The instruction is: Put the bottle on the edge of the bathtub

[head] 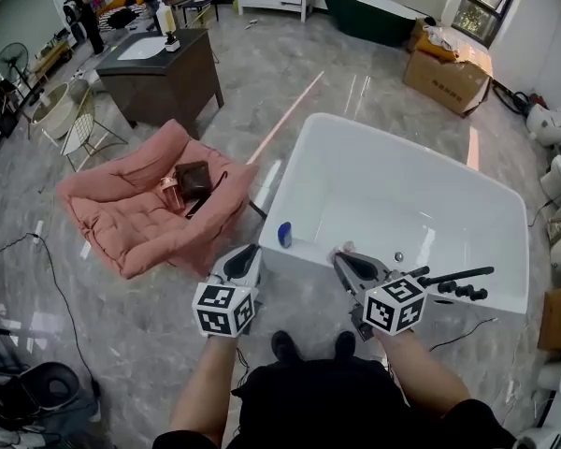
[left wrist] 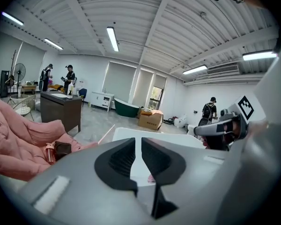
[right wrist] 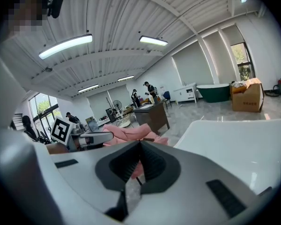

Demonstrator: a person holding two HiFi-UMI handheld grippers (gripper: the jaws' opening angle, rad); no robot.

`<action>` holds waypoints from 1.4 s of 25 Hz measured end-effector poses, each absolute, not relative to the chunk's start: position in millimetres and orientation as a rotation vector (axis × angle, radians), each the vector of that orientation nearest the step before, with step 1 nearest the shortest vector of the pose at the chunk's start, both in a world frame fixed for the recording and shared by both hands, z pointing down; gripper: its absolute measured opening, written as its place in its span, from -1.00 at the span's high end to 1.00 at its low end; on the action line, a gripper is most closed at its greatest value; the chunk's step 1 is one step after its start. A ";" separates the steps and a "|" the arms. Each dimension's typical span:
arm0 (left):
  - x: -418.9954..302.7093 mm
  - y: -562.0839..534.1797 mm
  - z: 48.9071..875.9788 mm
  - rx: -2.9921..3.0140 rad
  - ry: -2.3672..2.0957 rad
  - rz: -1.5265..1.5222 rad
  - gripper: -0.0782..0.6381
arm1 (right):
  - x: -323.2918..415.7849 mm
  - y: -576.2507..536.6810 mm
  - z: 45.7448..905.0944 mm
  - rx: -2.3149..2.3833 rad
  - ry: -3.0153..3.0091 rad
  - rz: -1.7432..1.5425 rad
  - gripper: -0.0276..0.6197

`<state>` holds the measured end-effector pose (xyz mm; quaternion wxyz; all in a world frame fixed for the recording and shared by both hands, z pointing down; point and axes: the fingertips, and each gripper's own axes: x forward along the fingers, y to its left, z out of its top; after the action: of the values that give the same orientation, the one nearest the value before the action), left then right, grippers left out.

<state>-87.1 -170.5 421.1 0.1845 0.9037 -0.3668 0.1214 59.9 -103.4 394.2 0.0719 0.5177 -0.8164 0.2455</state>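
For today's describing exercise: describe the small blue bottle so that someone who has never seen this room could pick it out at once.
Find the big white bathtub in the middle of the floor. On its rim, at the near corner beside the pink cushion seat, stands a small blue bottle. It is blue and on the tub, unlike the pink bottle that sits on the seat.

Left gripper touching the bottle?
Apart. Head view shows a gap between left gripper and bottle; left gripper view shows empty jaws.
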 end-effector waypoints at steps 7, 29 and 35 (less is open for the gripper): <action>-33.9 -165.3 372.3 2.566 -1.176 0.326 0.75 | 120.1 -81.9 355.5 1.531 -2.599 0.775 0.88; 38.6 -125.7 294.5 2.637 -1.339 0.215 0.75 | 203.2 -69.0 281.2 1.490 -2.723 0.288 0.88; 34.5 -128.9 292.9 2.647 -1.324 0.224 0.75 | 199.0 -72.5 277.9 1.502 -2.729 0.289 0.88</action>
<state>34.5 -128.9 292.9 0.0867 0.8884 -0.4445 0.0753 199.0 -72.5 277.9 0.0064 0.4800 -0.8723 0.0925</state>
